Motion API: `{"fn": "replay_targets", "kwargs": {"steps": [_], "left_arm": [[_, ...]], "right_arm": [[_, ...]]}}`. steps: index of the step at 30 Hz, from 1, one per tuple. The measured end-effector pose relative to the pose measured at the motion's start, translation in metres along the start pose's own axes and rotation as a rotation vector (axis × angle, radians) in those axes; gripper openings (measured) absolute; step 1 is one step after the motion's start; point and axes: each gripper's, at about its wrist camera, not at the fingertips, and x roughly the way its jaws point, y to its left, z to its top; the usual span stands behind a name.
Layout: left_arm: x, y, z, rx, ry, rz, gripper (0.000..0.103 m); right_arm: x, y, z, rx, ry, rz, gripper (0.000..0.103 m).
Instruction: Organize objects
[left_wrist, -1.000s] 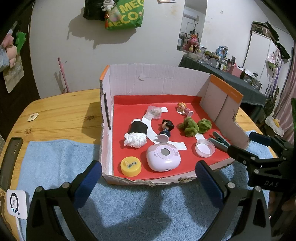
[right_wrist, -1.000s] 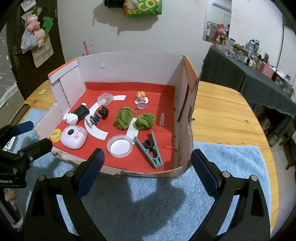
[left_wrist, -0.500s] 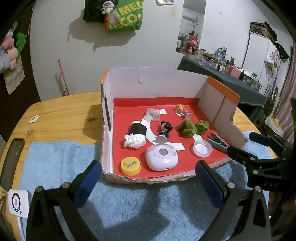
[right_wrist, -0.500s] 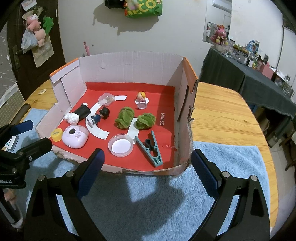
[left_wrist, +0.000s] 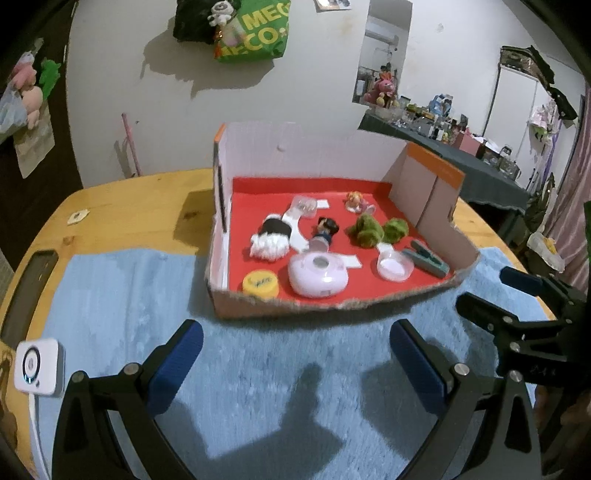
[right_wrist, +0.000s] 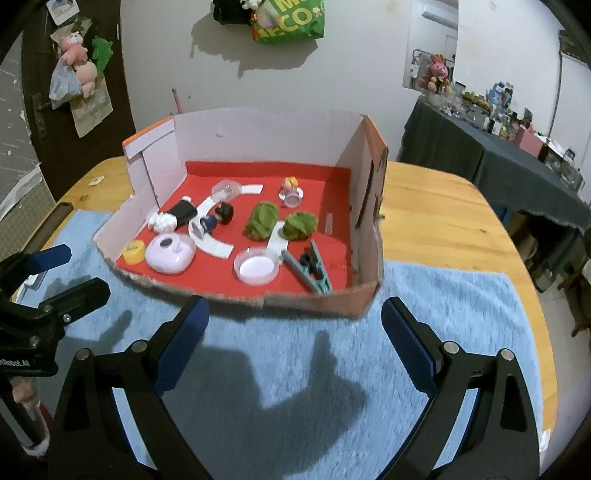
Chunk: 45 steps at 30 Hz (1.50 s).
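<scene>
A cardboard box (left_wrist: 430, 179) (right_wrist: 369, 173) with a red floor rests on a blue towel (left_wrist: 122, 299) (right_wrist: 443, 306). Inside lie a yellow cap (left_wrist: 259, 283) (right_wrist: 133, 252), a lilac round case (left_wrist: 317, 274) (right_wrist: 169, 254), a clear dish (left_wrist: 394, 263) (right_wrist: 256, 266), a teal clip (left_wrist: 424, 257) (right_wrist: 306, 270), two green pompoms (left_wrist: 365, 229) (right_wrist: 262, 220), a dark-haired figure (left_wrist: 325, 230) (right_wrist: 218, 218), a small blonde figure (left_wrist: 356, 201) (right_wrist: 290, 189) and a black-and-white roll (left_wrist: 271, 236) (right_wrist: 173, 217). My left gripper (left_wrist: 295, 358) and right gripper (right_wrist: 295, 336) hover open over the towel, short of the box, holding nothing.
The wooden table (left_wrist: 125, 206) (right_wrist: 443, 206) carries a white device (left_wrist: 37, 367) and a dark tray (left_wrist: 31, 288) at the left edge. A dark-covered side table (right_wrist: 491, 151) with clutter stands to the right. A green bag (left_wrist: 255, 33) hangs on the wall.
Both grippers have drawn back and up from the box, so it looks smaller and farther. Nothing inside the box has moved and both grippers stay open.
</scene>
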Motion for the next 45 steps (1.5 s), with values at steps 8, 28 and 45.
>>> {"fn": "replay_targets", "kwargs": {"steps": [8, 28, 45], "left_arm": [[0.009, 0.003, -0.027, -0.029, 0.049, 0.008, 0.103], [0.03, -0.007, -0.051, 0.014, 0.094, 0.11, 0.103], [0.03, -0.007, -0.051, 0.014, 0.093, 0.124, 0.103]], "right_arm": [[0.008, 0.002, -0.031, 0.02, 0.048, 0.002, 0.101], [0.021, -0.003, -0.06, 0.049, 0.09, -0.037, 0.103], [0.021, -0.002, -0.059, 0.053, 0.088, -0.05, 0.103]]}}
